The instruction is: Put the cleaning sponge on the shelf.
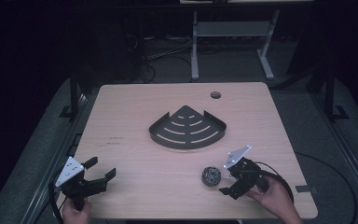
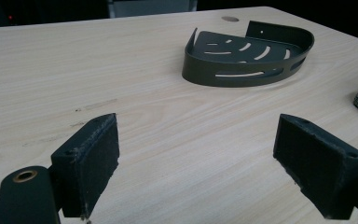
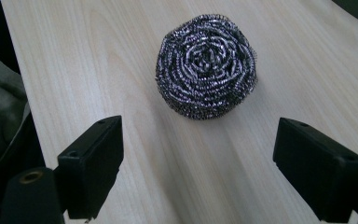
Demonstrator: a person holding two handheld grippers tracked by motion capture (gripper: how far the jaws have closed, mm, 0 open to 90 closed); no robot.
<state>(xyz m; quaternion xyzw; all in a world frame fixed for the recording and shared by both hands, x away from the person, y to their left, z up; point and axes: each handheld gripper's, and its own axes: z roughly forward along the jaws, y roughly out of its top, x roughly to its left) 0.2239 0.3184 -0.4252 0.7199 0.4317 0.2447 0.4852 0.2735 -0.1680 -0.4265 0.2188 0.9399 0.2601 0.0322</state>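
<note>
- Nearest the high camera: two hands at the bottom edge, each gripping a black tool with a grey three-cornered plate on top.
- Left tool (image 1: 100, 169) near the surface's (image 1: 135, 158) 7 o'clock corner, jaws spread wide apart, nothing between them, pointed toward 2 o'clock.
- Right tool (image 1: 227, 178) near 5 o'clock, jaws likewise apart and empty, aimed toward 9 o'clock at the steel scourer (image 1: 211, 176).
- Scourer resting on bare wood just beside the right tool, at its 9 o'clock in the high view; in the right gripper view, dead ahead at 12 o'clock, centred above the gap between the two pads, not yet between them.
- Right hand (image 1: 275, 196) clearly nearer the scourer; left tool well apart from it, with only the scourer's edge glimpsed at 3 o'clock in its own view.
- No long axis to speak of: round, domed, coiled like a rosette, so any approach angle looks equally good.
- Likely next: a short push forward, then closing; springy wire should give under the pads.
- Corner rack (image 1: 188, 128) near the middle of the surface, at 11 o'clock from the scourer, empty: dark sheet metal, fan-shaped, low rim, curved slots in the floor.
- Pale wood-grain surface, smooth, small round hole (image 1: 216, 95) near the far edge.
- Jaw pads (image 3: 95, 161) black, blocky, faintly rough-faced.
</note>
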